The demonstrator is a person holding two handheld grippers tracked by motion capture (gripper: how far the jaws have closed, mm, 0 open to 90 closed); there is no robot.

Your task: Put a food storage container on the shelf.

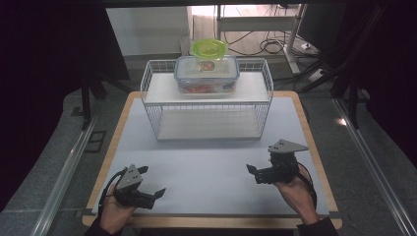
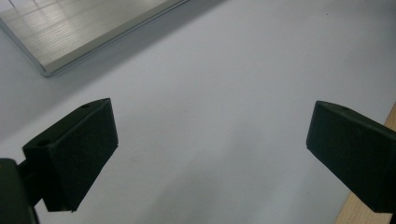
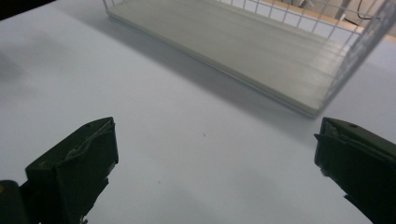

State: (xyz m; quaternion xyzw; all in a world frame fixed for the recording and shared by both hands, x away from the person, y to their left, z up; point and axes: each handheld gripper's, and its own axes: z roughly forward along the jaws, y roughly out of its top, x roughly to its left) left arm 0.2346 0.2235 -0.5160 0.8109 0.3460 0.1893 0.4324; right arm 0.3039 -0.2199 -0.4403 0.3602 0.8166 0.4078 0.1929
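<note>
A white wire rack (image 1: 206, 101) with two shelves stands at the back of the table. On its top shelf sits a clear lidded food box (image 1: 206, 74) with red contents, and a green-lidded round container (image 1: 209, 50) rests on top of that box. My left gripper (image 1: 151, 182) is held near the table's front left, open, with nothing between its jaws (image 2: 210, 149). My right gripper (image 1: 254, 174) is held near the front right, also open and empty (image 3: 215, 158). The rack's lower shelf (image 3: 261, 51) lies ahead of the right gripper.
A pale mat (image 1: 206, 162) covers the wooden table (image 1: 319, 162). The rack's bottom shelf edge (image 2: 84, 32) lies off to the upper left in the left gripper view. Metal rails (image 1: 373, 172) run along both sides of the table. Cables lie on the floor behind.
</note>
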